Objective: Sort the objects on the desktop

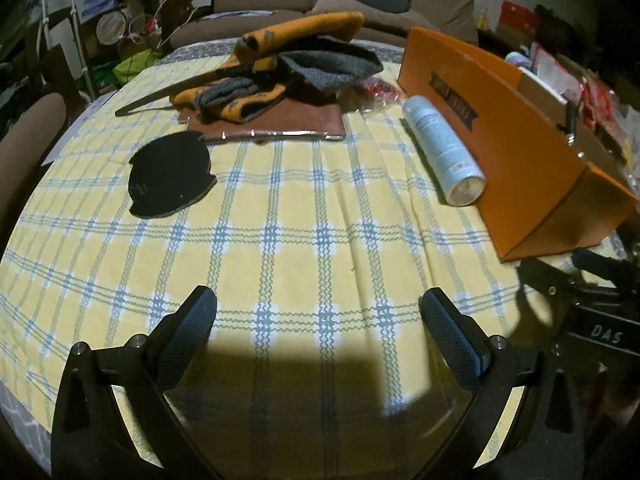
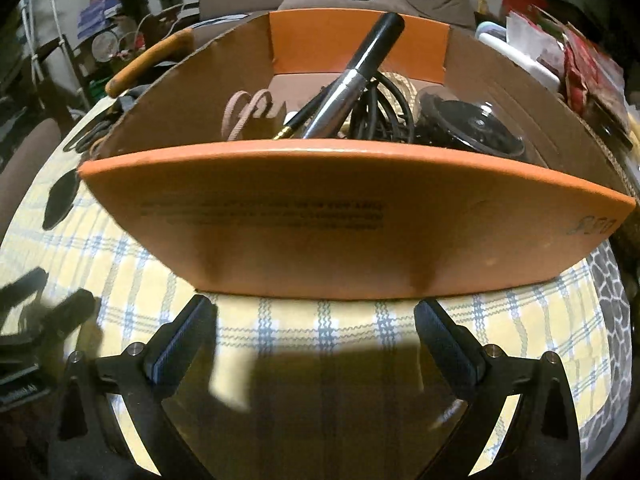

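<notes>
Where the yellow-and-blue checked tablecloth (image 1: 304,216) spreads under both cameras, the left gripper (image 1: 318,308) hangs spread wide with nothing between its blue-padded fingers, and the right gripper (image 2: 314,314) is likewise spread and empty, just short of the near wall of the orange cardboard box (image 2: 352,220). In the left wrist view a pale blue spray can (image 1: 440,148) lies on its side, touching or nearly touching the box's long orange side; its long axis runs alongside that wall, base end toward the camera and the other end pointing away. A flat black cutout (image 1: 170,176) lies well left of it on the cloth. Farther back a heap of orange and grey knitwear (image 1: 288,64) rests on a brown flat packet (image 1: 276,122), with a long dark handled tool (image 1: 176,92) slanting out toward the left; what kind of tool it is cannot be made out. Inside the box, seen from the right wrist, a black-and-silver cylinder (image 2: 352,76) leans upward toward the far wall, its lower end hidden behind the near wall. Beside it sit coiled black cable (image 2: 384,108), a clear-lidded round container (image 2: 472,124) and a pinkish cord (image 2: 244,110), all cut off below by the box's edge. The print on the box's near face is too blurred to read.
</notes>
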### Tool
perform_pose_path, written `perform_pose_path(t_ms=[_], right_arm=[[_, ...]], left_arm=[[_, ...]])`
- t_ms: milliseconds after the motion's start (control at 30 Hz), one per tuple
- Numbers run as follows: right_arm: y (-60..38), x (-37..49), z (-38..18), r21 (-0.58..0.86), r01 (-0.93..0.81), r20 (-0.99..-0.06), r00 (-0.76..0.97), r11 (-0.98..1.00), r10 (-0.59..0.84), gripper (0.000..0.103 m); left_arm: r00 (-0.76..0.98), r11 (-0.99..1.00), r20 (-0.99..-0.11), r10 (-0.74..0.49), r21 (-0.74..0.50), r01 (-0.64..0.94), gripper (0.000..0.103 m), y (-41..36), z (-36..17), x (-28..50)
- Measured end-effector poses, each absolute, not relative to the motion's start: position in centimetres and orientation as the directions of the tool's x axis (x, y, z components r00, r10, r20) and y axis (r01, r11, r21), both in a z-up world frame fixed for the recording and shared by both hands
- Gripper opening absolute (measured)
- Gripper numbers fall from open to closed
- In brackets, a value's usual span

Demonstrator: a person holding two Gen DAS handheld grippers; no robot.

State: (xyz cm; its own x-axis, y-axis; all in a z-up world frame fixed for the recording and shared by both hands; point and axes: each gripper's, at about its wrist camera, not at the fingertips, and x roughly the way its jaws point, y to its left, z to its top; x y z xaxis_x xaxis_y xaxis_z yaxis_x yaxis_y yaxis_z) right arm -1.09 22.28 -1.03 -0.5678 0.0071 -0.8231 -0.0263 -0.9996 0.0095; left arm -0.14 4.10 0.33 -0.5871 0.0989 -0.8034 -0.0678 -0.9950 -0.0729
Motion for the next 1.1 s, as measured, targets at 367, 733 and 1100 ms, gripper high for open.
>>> perform_pose_path(t_ms=[367,733,1100], right_arm=[[21.77,-1.27,-1.63,-0.022,-0.057,-0.814,-0.579,-0.998,0.051,0.103],[21.73,-0.91,-1.83,-0.028,-0.063,-0.802,-0.594,-0.998,0.060,0.103],[21.90,-0.97,-1.84,-0.018,-0.063,-0.804,-0.593,-0.998,0.052,0.103]], left_arm=[[-0.574,-0.997,-0.817,0.044,-0.002,-0.074,0.103,5.33,-0.08,-0.75],[-0.574,-0.997,-0.818,0.048,-0.006,-0.075,0.103,5.25,-0.11,-0.78],[-0.574,-0.997,-0.818,0.047,-0.004,-0.075,0.103,5.24,-0.10,-0.80]])
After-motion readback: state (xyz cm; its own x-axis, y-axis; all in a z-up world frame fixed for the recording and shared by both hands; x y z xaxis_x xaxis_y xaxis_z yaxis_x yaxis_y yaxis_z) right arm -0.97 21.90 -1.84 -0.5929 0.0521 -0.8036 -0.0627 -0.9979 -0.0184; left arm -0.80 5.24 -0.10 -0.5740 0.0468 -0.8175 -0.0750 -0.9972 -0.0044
